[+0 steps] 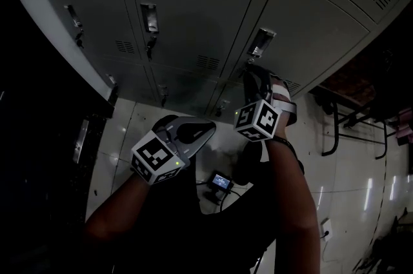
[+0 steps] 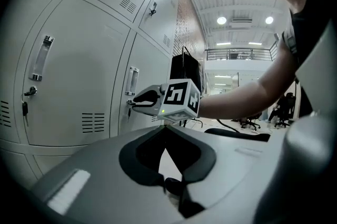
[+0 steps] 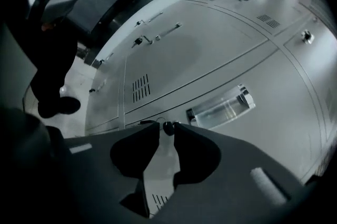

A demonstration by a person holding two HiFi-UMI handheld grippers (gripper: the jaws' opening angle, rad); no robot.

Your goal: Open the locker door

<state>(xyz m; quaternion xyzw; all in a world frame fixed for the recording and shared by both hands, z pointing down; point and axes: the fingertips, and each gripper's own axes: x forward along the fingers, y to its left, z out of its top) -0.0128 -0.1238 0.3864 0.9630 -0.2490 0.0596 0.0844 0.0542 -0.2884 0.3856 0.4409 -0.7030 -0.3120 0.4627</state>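
The grey locker door (image 1: 316, 28) has a clear recessed handle (image 1: 261, 42) with a small dark key (image 3: 168, 128) just below it. My right gripper (image 1: 250, 75) is up against the door under that handle. In the right gripper view its tips (image 3: 167, 126) sit on either side of the key, closed on it, with the handle (image 3: 221, 105) just to the right. The left gripper view shows the right gripper (image 2: 132, 102) touching the door below the handle (image 2: 131, 80). My left gripper (image 1: 208, 129) hangs lower, away from the lockers, jaws (image 2: 167, 128) together and empty.
More locker doors with handles (image 1: 149, 18) and vent slots (image 1: 208, 62) stand to the left and above. On the tiled floor lie a small device with a lit screen (image 1: 221, 181) and cables. A dark metal frame (image 1: 342, 121) stands at the right. A person's arm (image 1: 293, 202) holds the right gripper.
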